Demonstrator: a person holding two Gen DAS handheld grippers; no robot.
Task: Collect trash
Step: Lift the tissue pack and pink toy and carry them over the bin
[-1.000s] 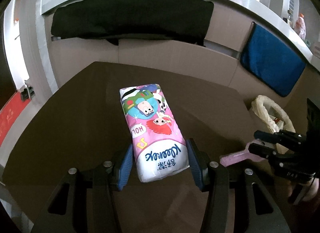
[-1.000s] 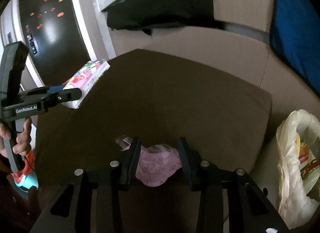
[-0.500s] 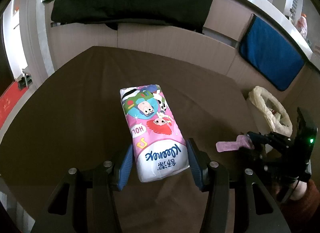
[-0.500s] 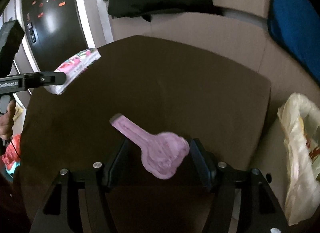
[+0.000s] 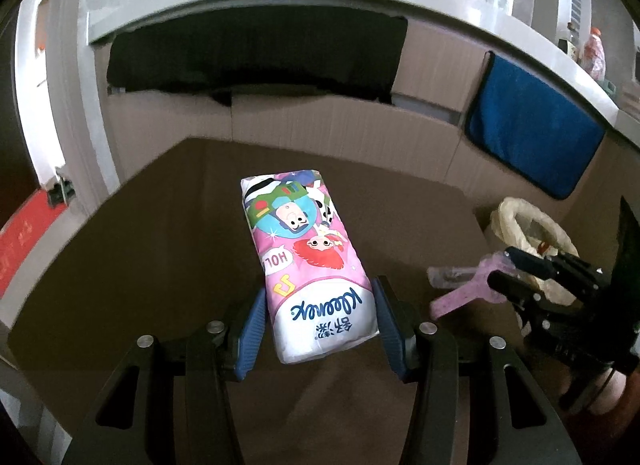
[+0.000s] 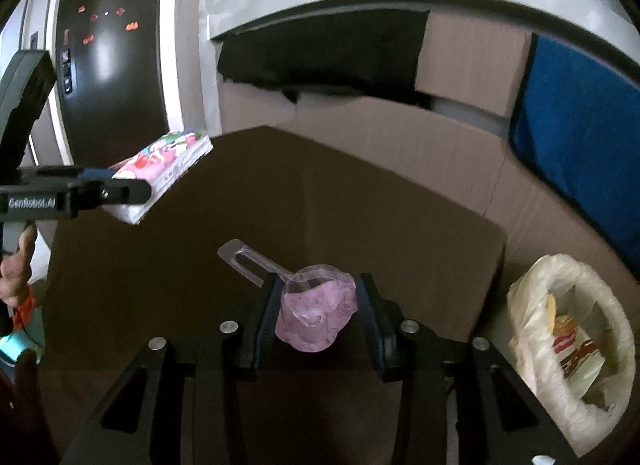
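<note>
Pink crumpled plastic wrapper [image 6: 318, 315] with a clear flat tab sticking out up-left sits pinched between the blue pads of the right gripper [image 6: 318, 317]; its jaws have just been closing and the pads now press on both sides of the wad. From the left wrist view the same wrapper [image 5: 466, 291] shows at the right edge, held in the tips of the right gripper [image 5: 506, 271], above the brown table [image 5: 160, 265]. Left gripper [image 5: 320, 321] holds a Kleenex tissue pack [image 5: 308, 261], cartoon print, long side pointing away from the camera; blue pads touch the pack's near end on both sides, jaws wide apart because the pack is wide. Pack appears off the tabletop, seen from the right wrist view hanging over the table's left edge [image 6: 164, 169] with the left gripper [image 6: 132, 189] clamped on it. A person's hand [image 6: 16, 269] grips that gripper's handle at the far left. Trash bin lined with a pale plastic bag [image 6: 532, 301] stands just beside the table's right edge, some wrappers with red and yellow print inside. Same bin [image 5: 516, 209] shows in the left view, behind the right gripper. Blue towel [image 5: 532, 137] and black cloth [image 5: 256, 53] hang over the counter front behind the table. Black fridge door [image 6: 108, 65] with small magnets at upper left in the right view.
</note>
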